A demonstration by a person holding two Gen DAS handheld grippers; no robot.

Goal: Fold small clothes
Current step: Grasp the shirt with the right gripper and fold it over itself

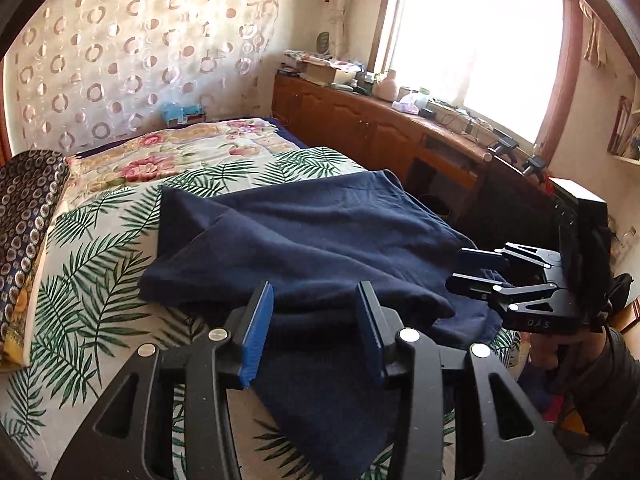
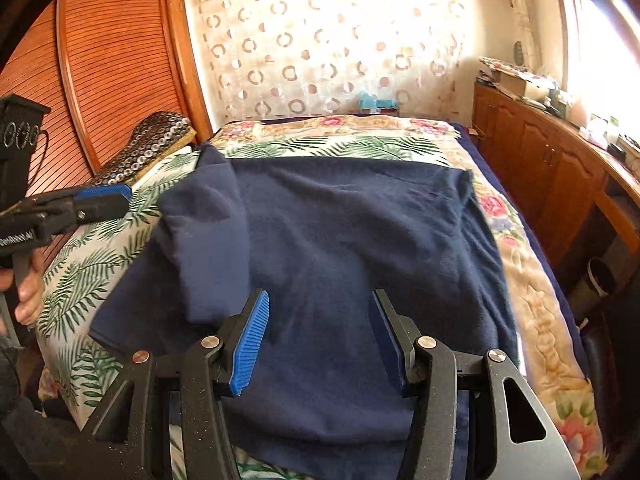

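Left wrist view: my left gripper (image 1: pixel 316 330), released, hangs over a navy shirt (image 1: pixel 320 232) lying rumpled on the leaf-print bedsheet (image 1: pixel 92 280); my right gripper (image 1: pixel 466 268), released, meets its edge.

Right wrist view: right gripper (image 2: pixel 320 344) released above the shirt (image 2: pixel 340 240); left gripper (image 2: pixel 106 198), gap unreadable.

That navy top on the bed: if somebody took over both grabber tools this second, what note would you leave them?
Left gripper: open, empty, above the near edge of the navy garment.
Right gripper: open, empty, over the garment's near part.
Garment: spread on the leaf-print bedspread, one sleeve already folded across the body.
Left to do: fold in the other side, then fold the body into a compact stack.
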